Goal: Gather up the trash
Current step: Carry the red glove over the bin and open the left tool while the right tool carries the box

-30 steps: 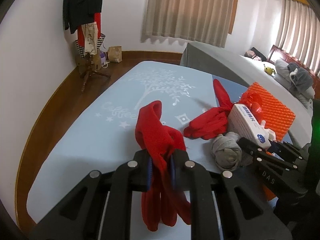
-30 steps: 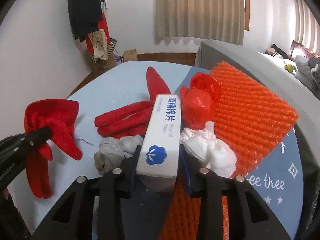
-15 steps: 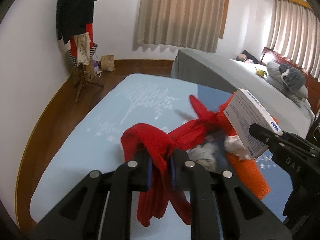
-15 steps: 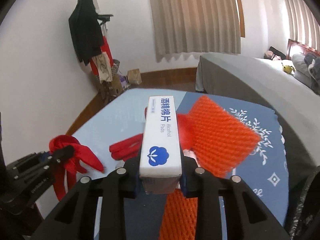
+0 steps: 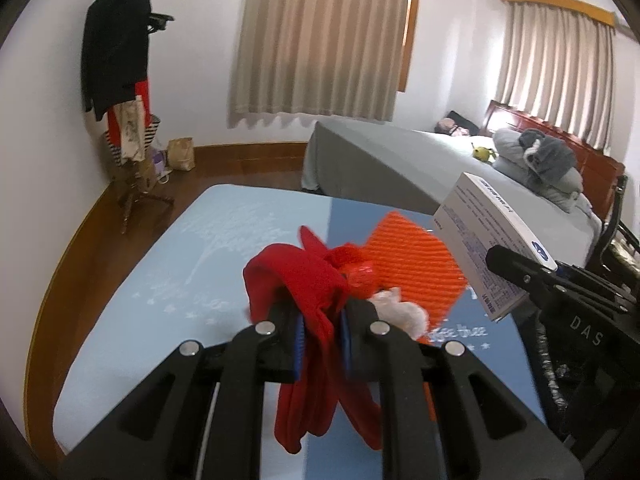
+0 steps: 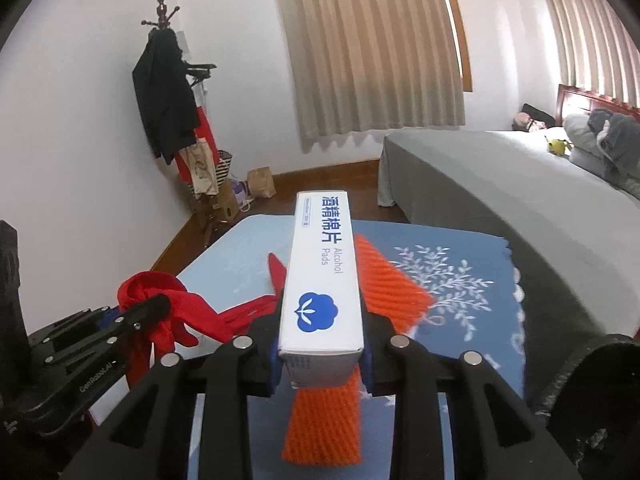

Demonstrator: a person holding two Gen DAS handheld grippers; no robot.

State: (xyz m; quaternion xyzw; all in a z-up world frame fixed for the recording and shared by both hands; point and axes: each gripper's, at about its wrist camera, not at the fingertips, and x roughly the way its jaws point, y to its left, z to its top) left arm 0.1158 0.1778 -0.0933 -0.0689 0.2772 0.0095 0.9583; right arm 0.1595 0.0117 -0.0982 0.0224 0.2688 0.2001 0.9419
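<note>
On my left wrist view, the left gripper (image 5: 322, 332) is clamped on a red cloth (image 5: 304, 280) whose long ends dangle below and could snag the bench (image 5: 160, 280). On the right wrist view, the right gripper (image 6: 322, 354) pinches only the near end of the alcohol pads box (image 6: 323, 276), lifted above the bench; I think it may lever loose.

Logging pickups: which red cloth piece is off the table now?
The red cloth pinched in the left gripper, dangling; the other red piece lies on the table.

A coat rack (image 6: 168, 92) stands by curtains (image 6: 372, 48), near a grey bed (image 6: 500, 184).
</note>
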